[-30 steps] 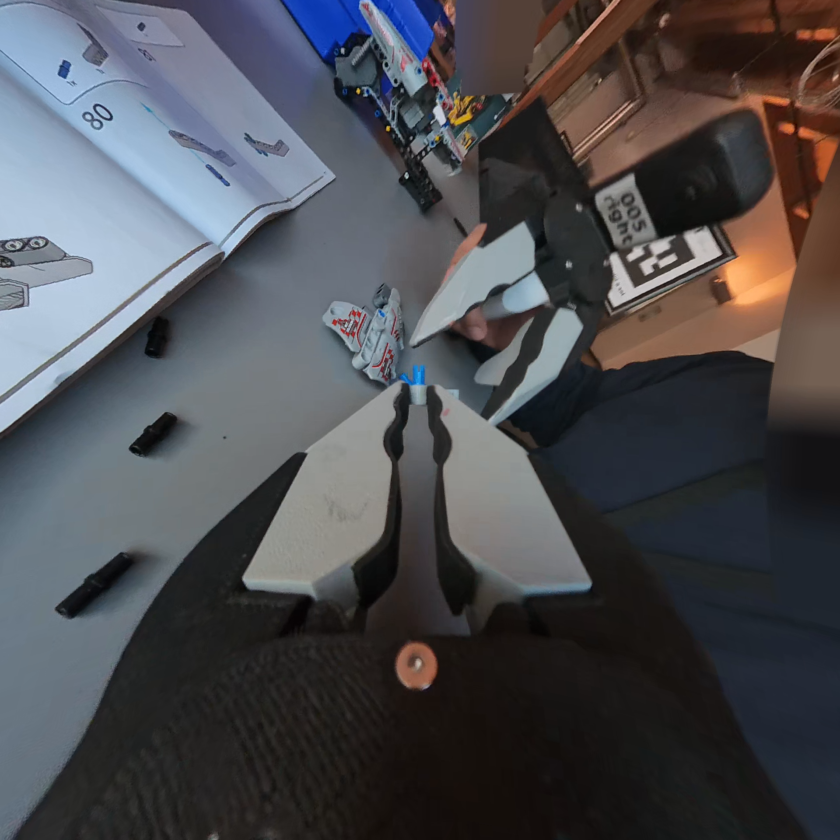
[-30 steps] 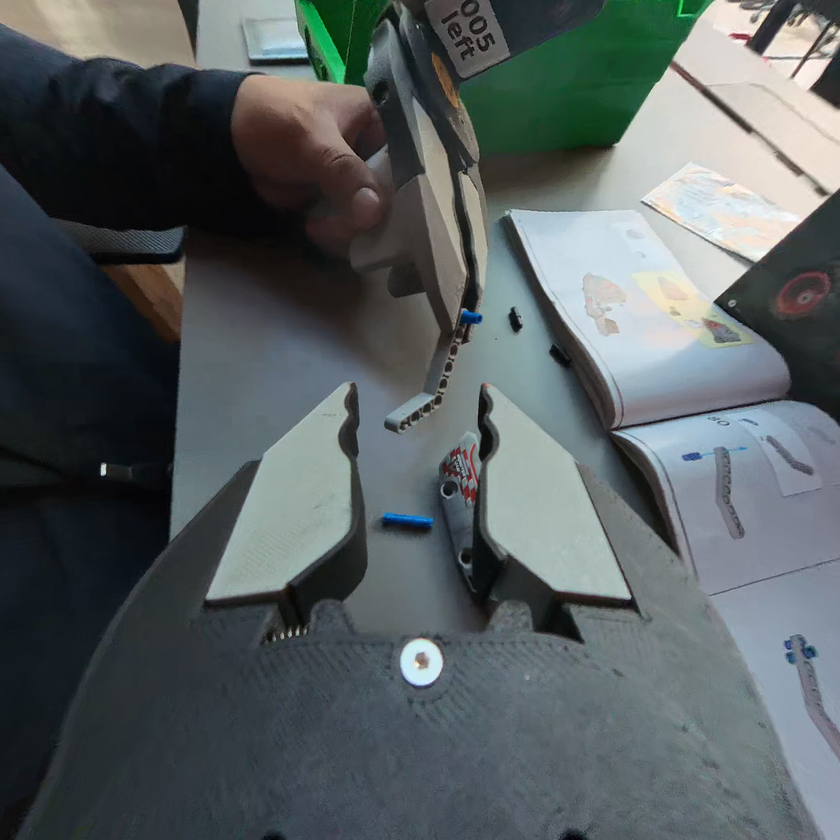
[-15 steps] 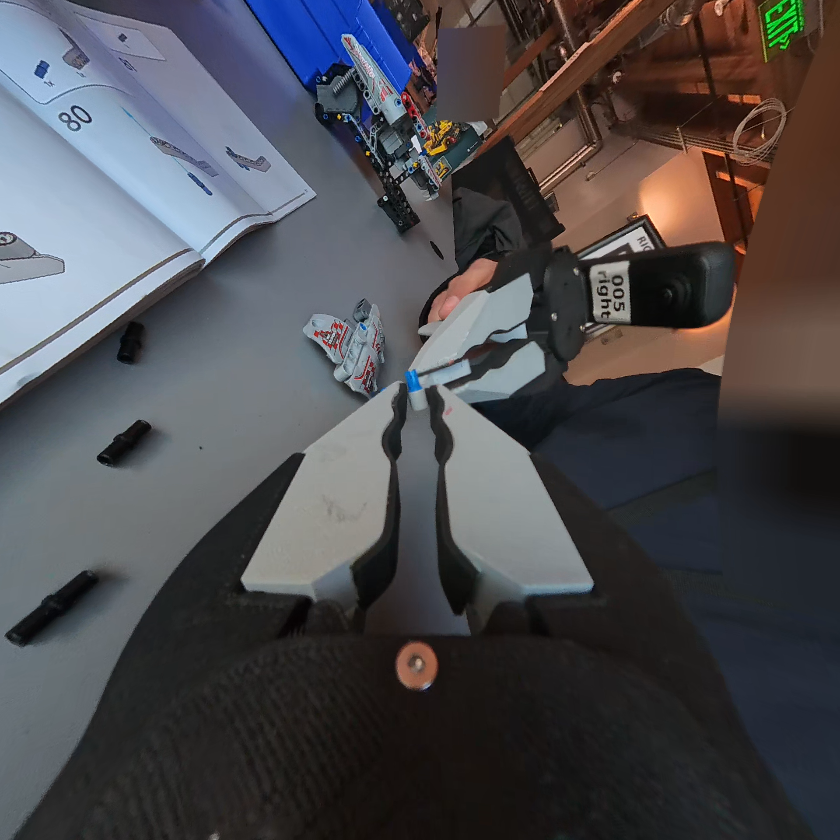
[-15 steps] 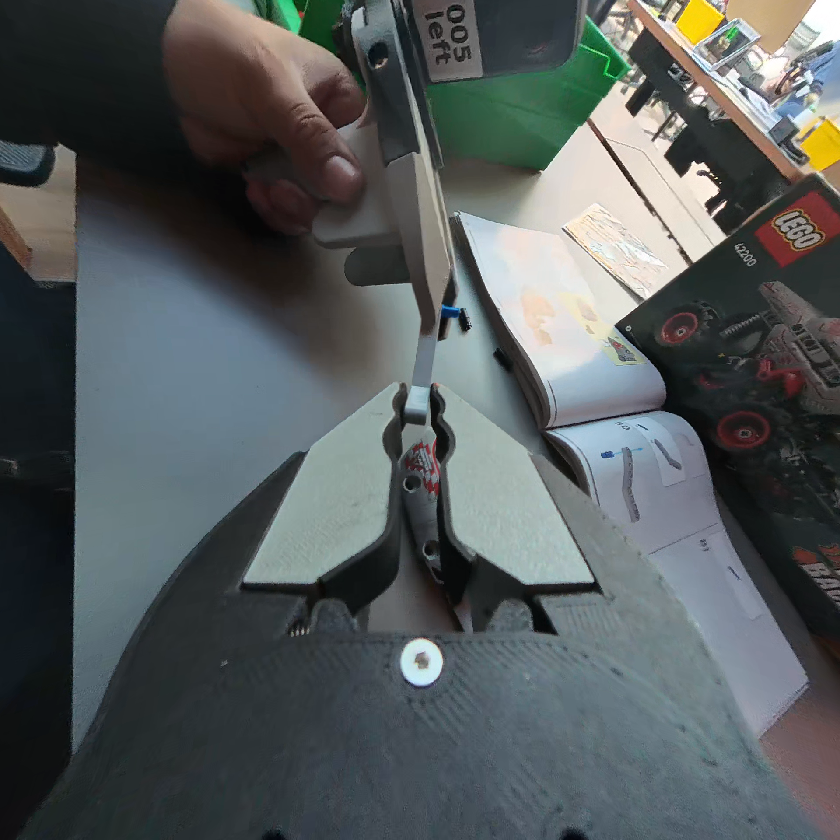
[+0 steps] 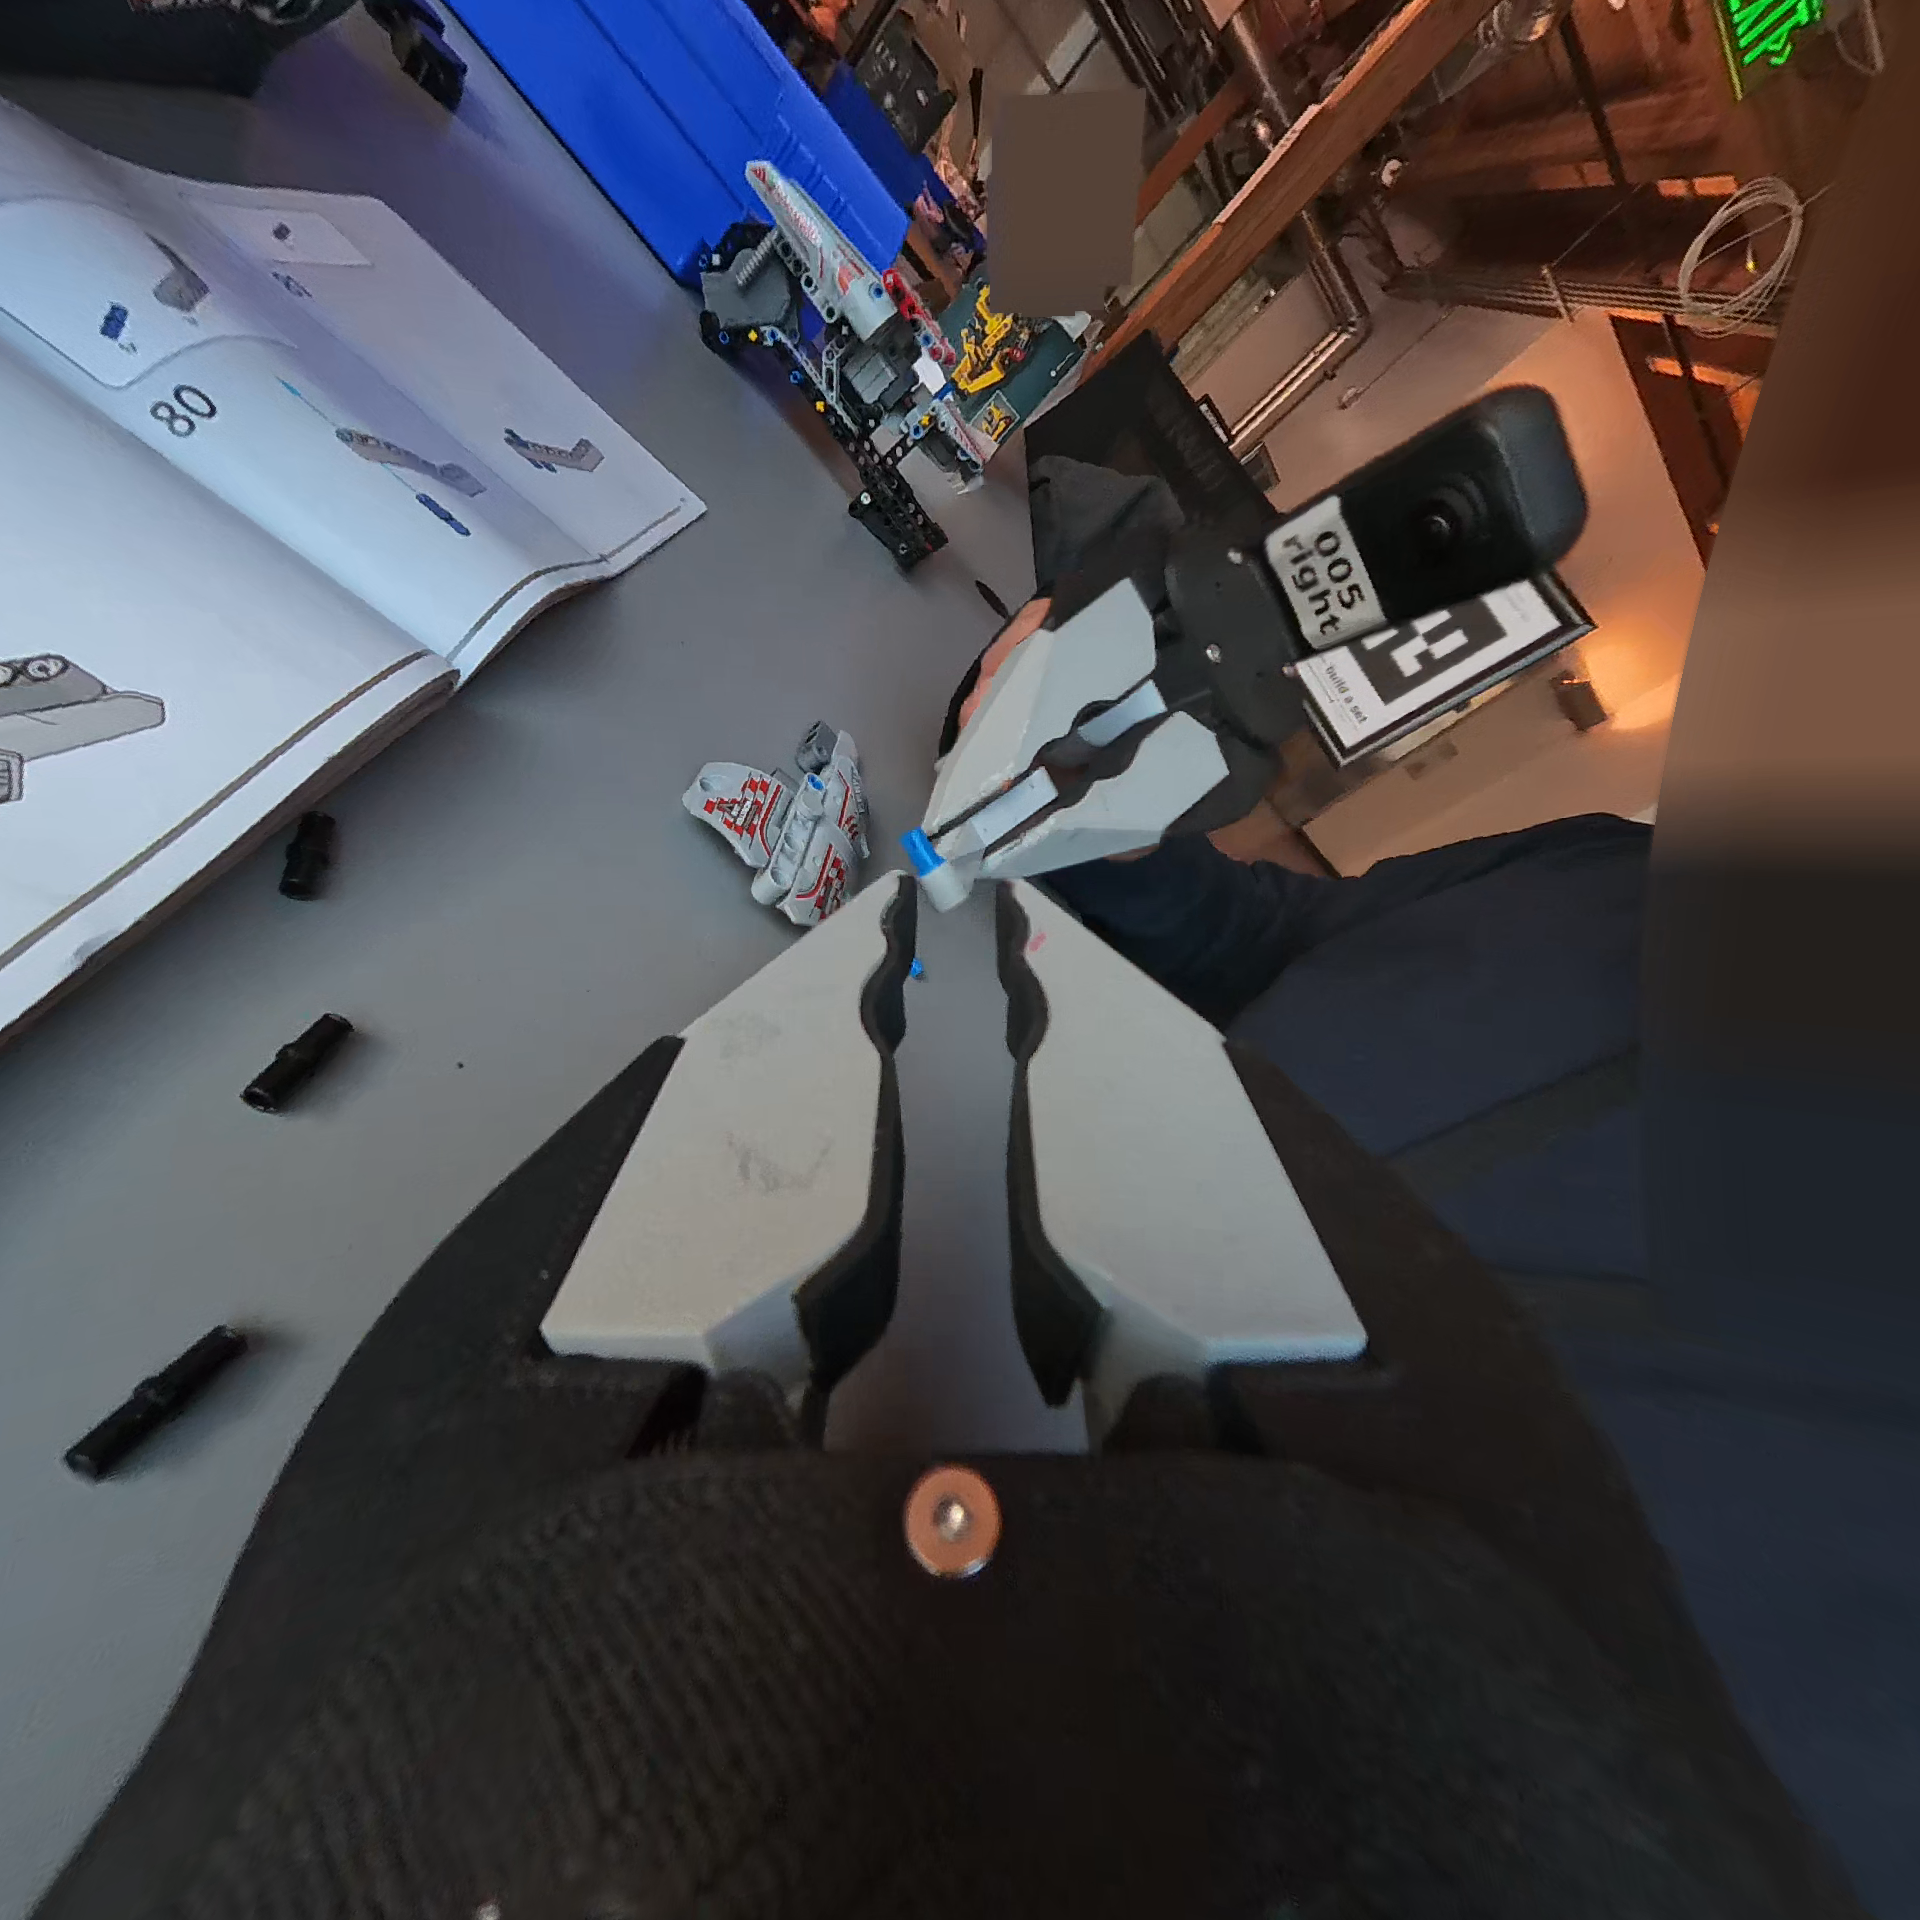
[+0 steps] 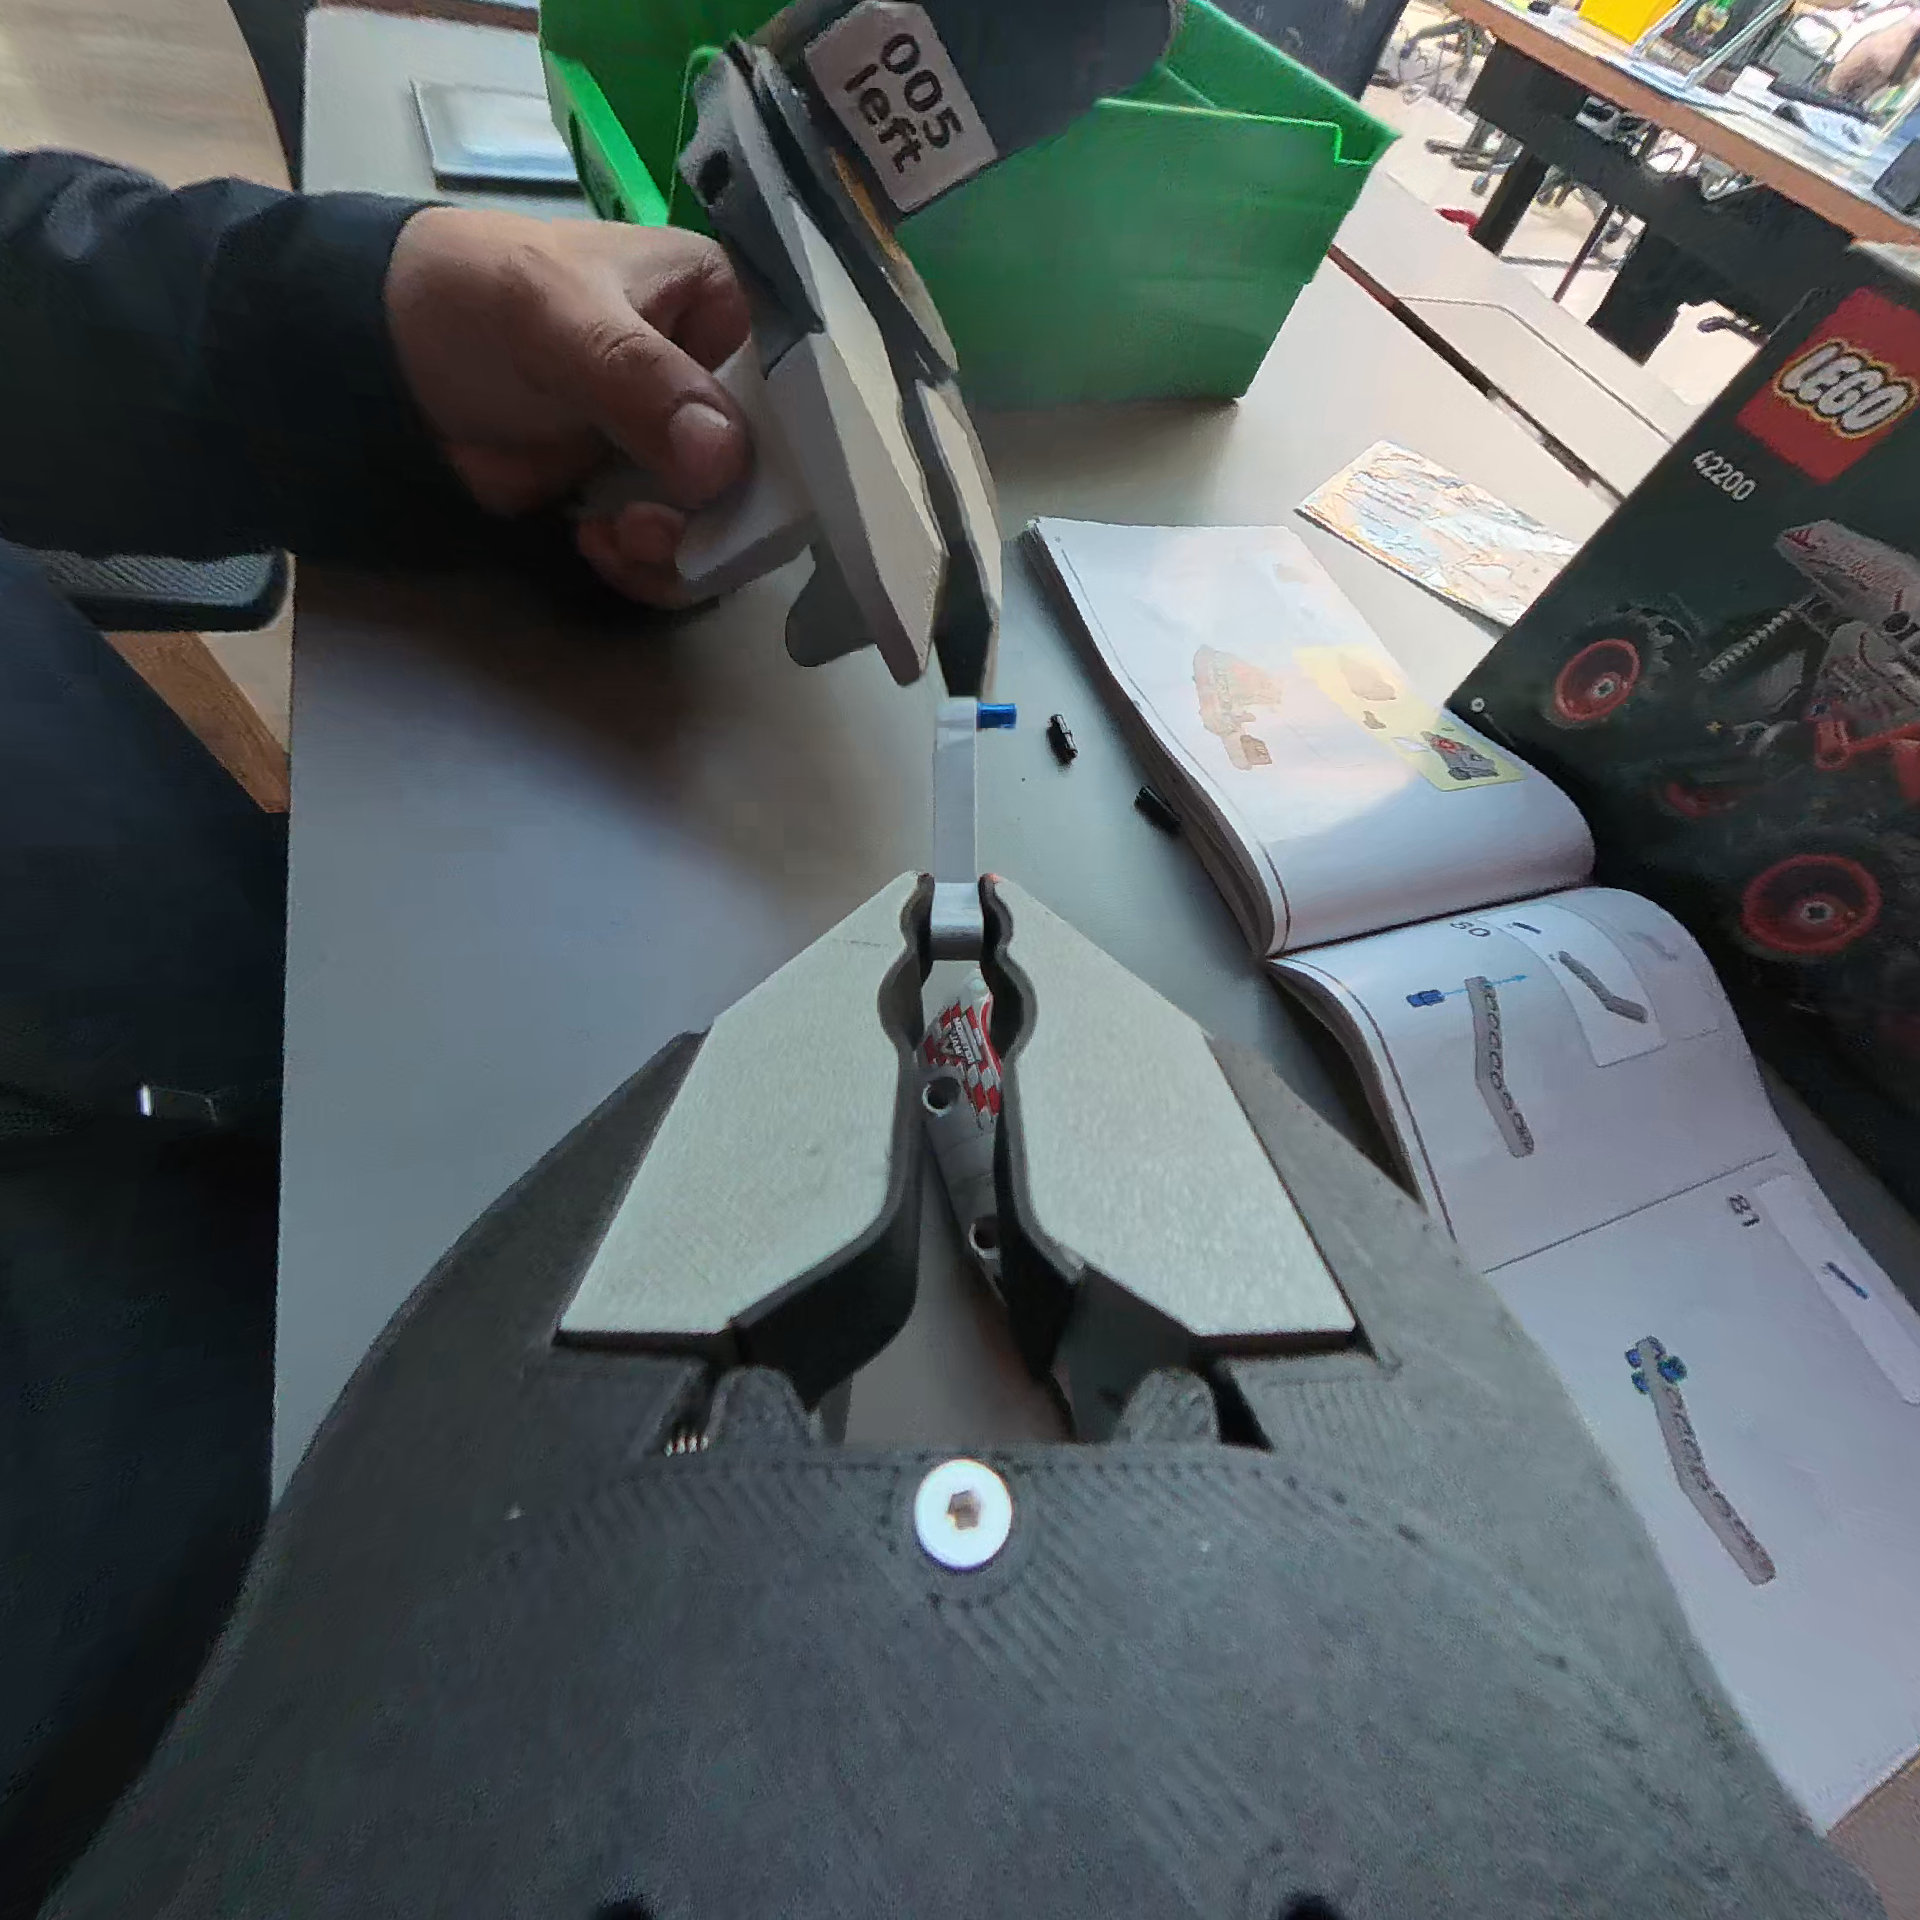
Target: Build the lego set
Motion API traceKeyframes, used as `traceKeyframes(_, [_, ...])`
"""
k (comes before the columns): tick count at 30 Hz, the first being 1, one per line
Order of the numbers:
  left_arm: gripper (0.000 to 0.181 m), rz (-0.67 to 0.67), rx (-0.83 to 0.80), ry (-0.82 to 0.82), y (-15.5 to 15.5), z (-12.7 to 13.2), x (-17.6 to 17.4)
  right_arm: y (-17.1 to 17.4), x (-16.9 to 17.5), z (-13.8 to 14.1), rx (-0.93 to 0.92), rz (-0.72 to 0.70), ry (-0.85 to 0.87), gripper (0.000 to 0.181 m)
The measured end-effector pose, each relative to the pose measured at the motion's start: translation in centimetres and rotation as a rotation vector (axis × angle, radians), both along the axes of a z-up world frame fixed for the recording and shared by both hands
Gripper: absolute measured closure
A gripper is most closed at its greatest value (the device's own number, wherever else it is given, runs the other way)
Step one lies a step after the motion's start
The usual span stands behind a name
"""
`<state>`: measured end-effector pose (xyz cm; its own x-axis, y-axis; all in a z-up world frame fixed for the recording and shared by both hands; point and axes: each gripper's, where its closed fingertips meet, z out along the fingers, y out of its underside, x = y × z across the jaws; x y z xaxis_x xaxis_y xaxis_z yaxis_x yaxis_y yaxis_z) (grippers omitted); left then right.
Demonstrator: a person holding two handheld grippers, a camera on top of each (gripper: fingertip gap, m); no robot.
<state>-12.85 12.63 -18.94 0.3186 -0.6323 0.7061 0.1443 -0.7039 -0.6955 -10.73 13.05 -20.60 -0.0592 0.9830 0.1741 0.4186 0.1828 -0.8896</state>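
Item under inspection: the grey beam (image 6: 956,800), a thin lift-arm with a blue pin (image 6: 995,715) seated in its far end. It is held in the air above the grey table (image 5: 540,956), between my two tools.

Right gripper (image 6: 954,914): jaws pressed together on the beam's near end, pinching it across its narrow faces right at the fingertips. The grip looks square, with the beam running straight out ahead.

Left gripper (image 5: 951,904): jaws stand slightly parted, with the pinned end of the beam between the tips. A gap shows on at least one side, so I judge this tool is not clamping. Whether one pad touches the beam, I cannot tell.

Handling assessment: the beam is light, rigid plastic, smooth-sided and liable to pivot or slip if held only at one tip. The best hold is across the flat faces near an end, clear of the pin and the open holes. The pin is small and may pop out if knocked.

Nearby: a printed grey panel (image 5: 790,831) lies on the table just beyond my left tips, loose black pins (image 5: 296,1062) lie to the left, and the instruction booklet (image 5: 312,520) is open beyond them.
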Motion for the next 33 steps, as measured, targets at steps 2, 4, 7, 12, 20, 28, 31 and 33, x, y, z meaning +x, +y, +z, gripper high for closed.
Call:
traceKeyframes(2, [0.167,0.009,0.051,0.031,-0.1,0.4,-0.3,0.4,0.3,0.4,-0.065,0.004,0.022,0.176])
traceKeyframes(4, [0.162,0.023,0.138,0.121,-0.2,0.5,-0.6,0.7,0.5,1.2,-0.177,0.025,0.065,0.176])
traceKeyframes(7, [0.151,0.068,0.308,0.388,0.1,-0.5,-1.2,0.2,1.0,1.9,-0.476,0.135,0.097,0.177])
traceKeyframes(12, [0.145,0.036,0.514,0.602,-0.3,-0.6,-0.4,0.4,1.7,2.8,-0.870,0.277,0.029,0.177])
traceKeyframes(20, [0.141,0.068,0.734,0.694,0.8,2.3,-0.7,0.7,0.8,3.6,-1.077,0.444,-0.213,0.178])
traceKeyframes(28, [0.175,-0.051,0.789,0.670,-0.1,1.5,0.5,-0.5,0.0,2.5,-1.124,0.537,-0.280,0.177])
traceKeyframes(31, [0.175,-0.049,0.804,0.701,0.0,0.8,0.6,-0.1,0.1,2.1,-1.138,0.529,-0.271,0.177])
traceKeyframes(33, [0.175,-0.038,0.771,0.689,0.2,0.5,0.5,0.3,-0.1,2.1,-1.139,0.521,-0.241,0.176])
